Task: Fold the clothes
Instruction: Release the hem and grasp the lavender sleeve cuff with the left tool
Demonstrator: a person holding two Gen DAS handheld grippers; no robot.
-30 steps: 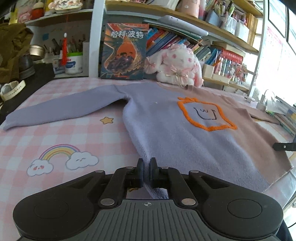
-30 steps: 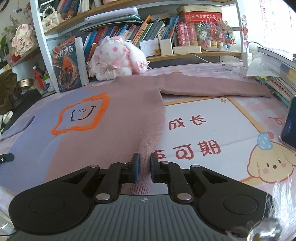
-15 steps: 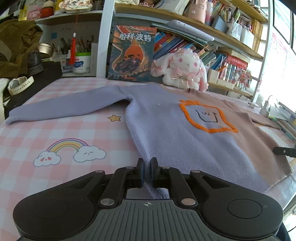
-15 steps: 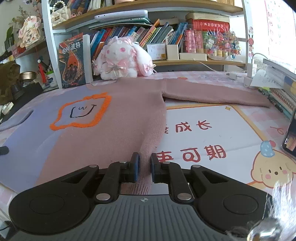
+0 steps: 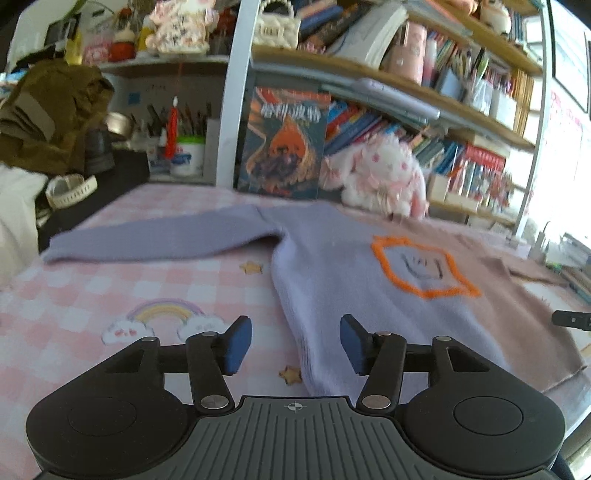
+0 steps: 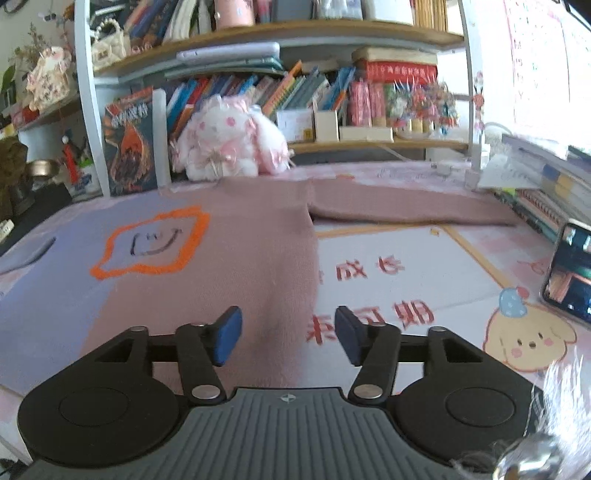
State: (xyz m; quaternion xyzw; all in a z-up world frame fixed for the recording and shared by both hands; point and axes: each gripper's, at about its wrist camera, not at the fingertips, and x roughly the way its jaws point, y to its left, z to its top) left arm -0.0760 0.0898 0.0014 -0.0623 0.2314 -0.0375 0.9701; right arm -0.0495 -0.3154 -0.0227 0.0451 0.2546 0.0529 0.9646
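- Blue-padded fingers of the left gripper (image 5: 295,343) stand apart and are opening; the lilac hem corner of the sweater (image 5: 354,295) lies below the gap, and the pads do not press on it.
- Blue pads of the right gripper (image 6: 288,339) are likewise apart and opening, above the dusty-pink side edge of the same sweater (image 6: 236,266), with nothing clamped.
- Knit fabric of the sweater lies flat, front up, on the table mat (image 5: 92,288): lilac on the side of the left gripper, pink on the side of the right.
- Orange outline patch (image 5: 424,267) with a small drawn face sits on the chest, mostly on the lilac half.
- Lilac sleeve (image 5: 159,245) stretches straight out across the pink checked part of the mat, beyond a printed rainbow (image 5: 166,314) with clouds.
- Pink sleeve (image 6: 406,210) stretches the other way, toward a stack of books (image 6: 554,184) at the table's edge.
- Printed red characters (image 6: 369,295) and a cartoon puppy (image 6: 528,339) show on the mat just beside the pink edge.
- Phone (image 6: 570,273) with a lit screen rests on the mat beyond the puppy.
- Behind the sweater's collar sits a white-and-pink plush rabbit (image 5: 384,177), and beside it a book (image 5: 284,144) stands upright with an orange flame on its cover.
- Shelves (image 6: 332,33) crowded with books rise behind them.
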